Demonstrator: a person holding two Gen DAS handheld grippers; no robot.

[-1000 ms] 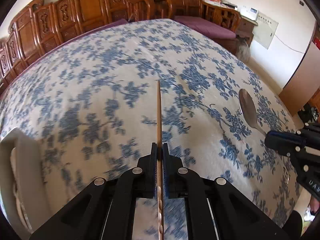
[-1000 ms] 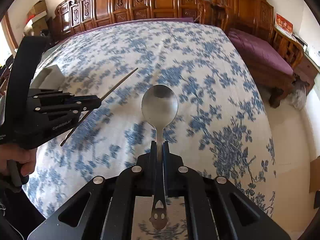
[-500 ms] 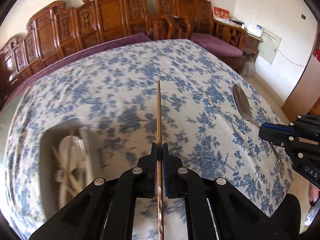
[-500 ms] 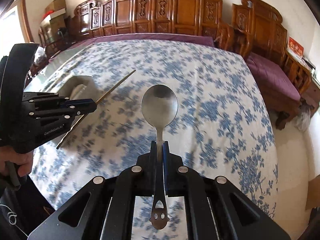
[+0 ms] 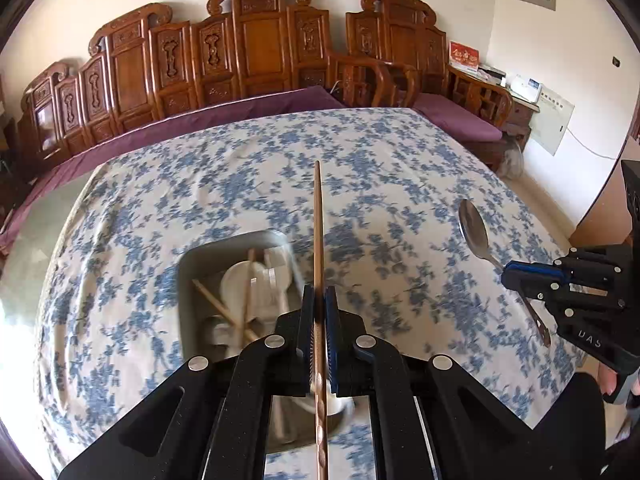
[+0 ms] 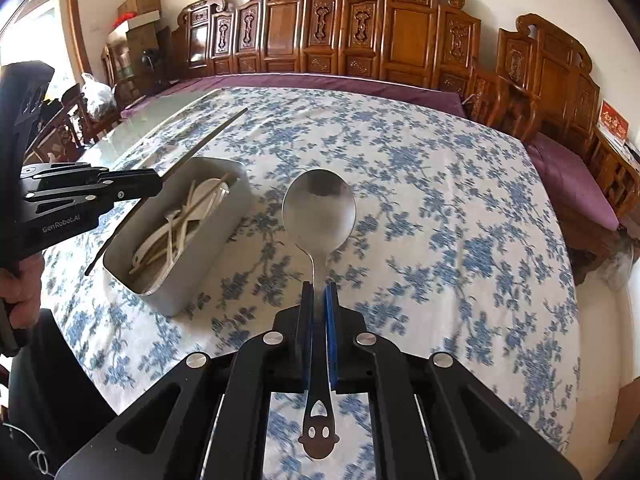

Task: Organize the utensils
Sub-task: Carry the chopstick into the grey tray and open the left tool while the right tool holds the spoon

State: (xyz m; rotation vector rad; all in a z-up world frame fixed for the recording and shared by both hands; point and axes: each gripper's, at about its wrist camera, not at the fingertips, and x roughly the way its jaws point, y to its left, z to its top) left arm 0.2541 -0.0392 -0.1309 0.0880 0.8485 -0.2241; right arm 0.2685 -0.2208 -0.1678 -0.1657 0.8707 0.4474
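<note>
My left gripper [image 5: 319, 294] is shut on a brown wooden chopstick [image 5: 317, 224] that points straight ahead, hanging above the grey utensil box [image 5: 185, 280]. In the right wrist view that left gripper [image 6: 158, 184] holds the chopstick [image 6: 208, 140] slanted over the box [image 6: 192, 280]. My right gripper [image 6: 319, 292] is shut on the handle of a steel spoon [image 6: 319, 210], bowl forward, to the right of the box. In the left wrist view the right gripper [image 5: 506, 278] and its spoon [image 5: 474, 232] show at the right. White spoons and chopsticks lie in the box.
A blue-flowered cloth [image 6: 440, 200] covers the table. Carved wooden benches [image 5: 248, 52] with purple cushions [image 6: 568, 176] line its far and right sides. A bare glass strip [image 6: 132, 132] of table lies at the left. A hand [image 6: 20, 280] grips the left gripper's handle.
Both grippers have swung left and risen with their utensils. The grey box came from the left edge of the left wrist view to just beneath the chopstick.
</note>
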